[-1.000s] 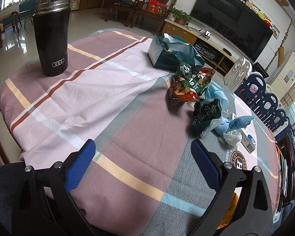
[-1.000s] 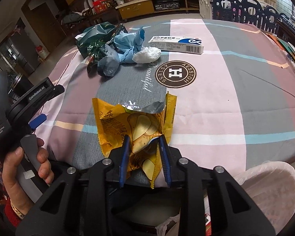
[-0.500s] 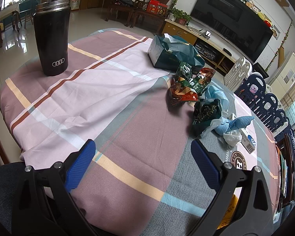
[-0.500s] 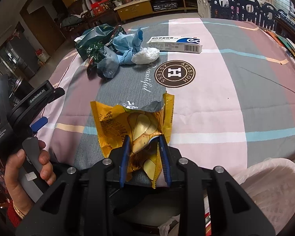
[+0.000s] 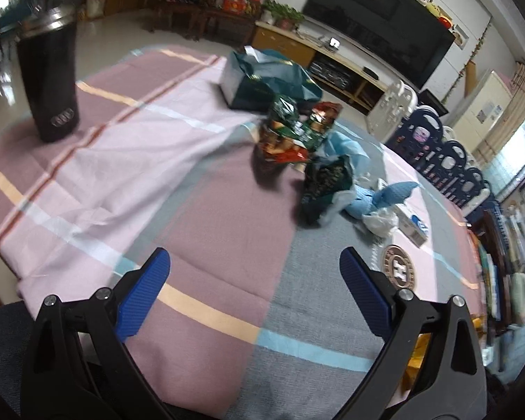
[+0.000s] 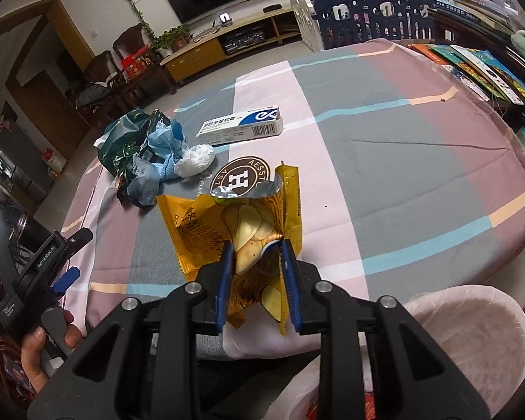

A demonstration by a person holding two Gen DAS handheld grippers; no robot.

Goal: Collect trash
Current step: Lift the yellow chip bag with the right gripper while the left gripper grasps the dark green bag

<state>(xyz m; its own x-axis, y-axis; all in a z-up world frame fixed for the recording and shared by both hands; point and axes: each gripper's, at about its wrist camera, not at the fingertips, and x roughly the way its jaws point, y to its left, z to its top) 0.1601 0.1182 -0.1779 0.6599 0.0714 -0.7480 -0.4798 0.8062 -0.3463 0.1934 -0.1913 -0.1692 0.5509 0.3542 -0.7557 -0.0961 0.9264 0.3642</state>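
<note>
Jaws of the left gripper (image 5: 253, 273) stand wide apart with nothing between them, at the bottom of the left wrist view; I judge it waits free while the other hand works. At the upper left of that view a black tumbler (image 5: 49, 80) stands upright on the striped tablecloth (image 5: 129, 161). It is well apart from the litter, and to me it looks like no trash. In the middle of the frame lies the trash pile: a dark green bag (image 5: 262, 77), then red and green snack wrappers (image 5: 294, 129) just beside it, then blue crumpled pieces (image 5: 378, 199) and a white box (image 5: 411, 224) toward the right.

In the right wrist view, at the lower left, a hand (image 6: 42, 346) holds the handle of the left device. In the lower middle the right gripper (image 6: 257, 273) is clamped on a torn yellow chip bag (image 6: 206, 231); its blue pads press the crumpled lower part, so the bag hangs lifted above the cloth. At the lower right a bin with a pale plastic liner (image 6: 472, 318) is open just beside the table edge, probably the place for the bag.

Only this view shows the bin and the grip on the bag. Only the left wrist view shows the tumbler and the red wrappers clearly.
</note>
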